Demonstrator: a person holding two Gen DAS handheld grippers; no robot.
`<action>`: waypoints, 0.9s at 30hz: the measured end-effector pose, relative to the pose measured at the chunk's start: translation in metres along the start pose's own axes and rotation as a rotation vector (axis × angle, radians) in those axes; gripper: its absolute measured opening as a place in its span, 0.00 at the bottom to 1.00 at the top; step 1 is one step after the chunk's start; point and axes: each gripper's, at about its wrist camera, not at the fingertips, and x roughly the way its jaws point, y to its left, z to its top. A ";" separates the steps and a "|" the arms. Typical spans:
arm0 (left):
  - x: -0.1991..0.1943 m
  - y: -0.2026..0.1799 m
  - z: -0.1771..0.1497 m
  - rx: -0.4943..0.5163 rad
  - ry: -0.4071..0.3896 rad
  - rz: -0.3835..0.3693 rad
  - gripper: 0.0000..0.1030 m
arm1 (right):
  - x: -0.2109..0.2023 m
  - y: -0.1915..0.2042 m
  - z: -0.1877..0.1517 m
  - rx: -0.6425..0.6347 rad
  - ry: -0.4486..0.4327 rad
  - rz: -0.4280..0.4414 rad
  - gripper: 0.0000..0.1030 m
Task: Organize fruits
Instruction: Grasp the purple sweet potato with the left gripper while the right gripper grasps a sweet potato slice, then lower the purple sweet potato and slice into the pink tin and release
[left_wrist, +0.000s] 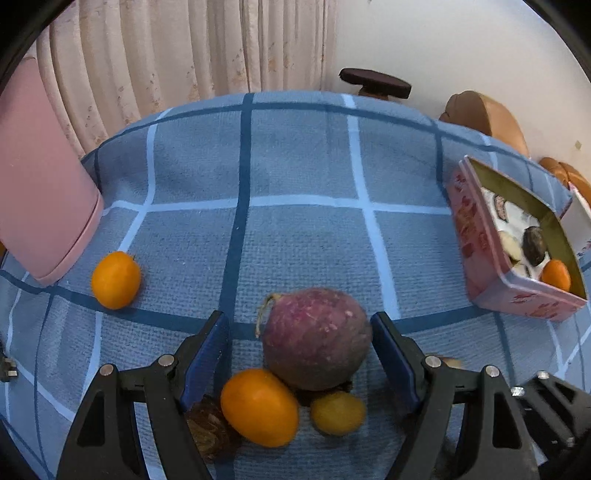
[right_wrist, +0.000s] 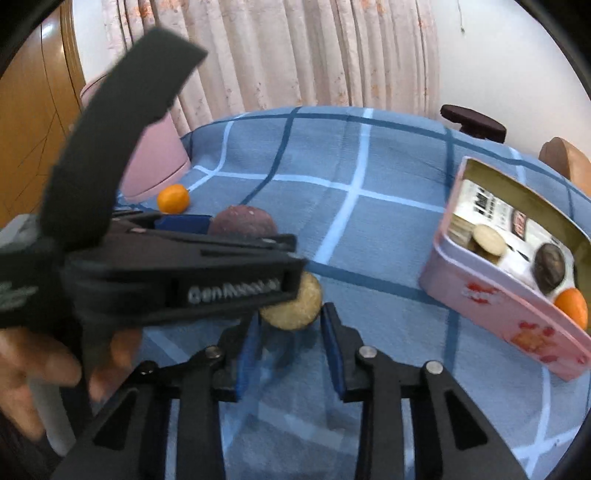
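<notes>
A purple passion fruit (left_wrist: 316, 338) lies on the blue checked cloth between the open jaws of my left gripper (left_wrist: 299, 325), with an orange kumquat (left_wrist: 259, 406), a yellow fruit (left_wrist: 338, 412) and a brown dried fruit (left_wrist: 208, 430) just below it. Another kumquat (left_wrist: 115, 279) lies at the left. My right gripper (right_wrist: 290, 317) is open just short of a pale yellow round fruit (right_wrist: 295, 308). The left gripper's body (right_wrist: 177, 273) crosses that view, around the passion fruit (right_wrist: 242, 223). A pink tin (left_wrist: 517, 291) (right_wrist: 491, 306) holds several fruits.
A pink cylinder (left_wrist: 40, 192) stands at the left on the cloth. A dark stool (left_wrist: 375, 83) and brown chairs (left_wrist: 480, 114) stand behind the table, before curtains. A hand (right_wrist: 33, 365) holds the left gripper's handle.
</notes>
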 end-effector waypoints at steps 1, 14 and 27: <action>0.001 0.001 0.000 -0.004 0.002 0.007 0.77 | -0.001 -0.003 0.000 0.013 0.000 -0.009 0.35; -0.010 -0.020 -0.003 0.041 -0.120 0.015 0.51 | -0.016 -0.036 0.007 0.148 -0.081 -0.021 0.35; -0.043 -0.042 -0.007 0.005 -0.342 0.035 0.51 | -0.059 -0.055 0.016 0.159 -0.303 -0.144 0.35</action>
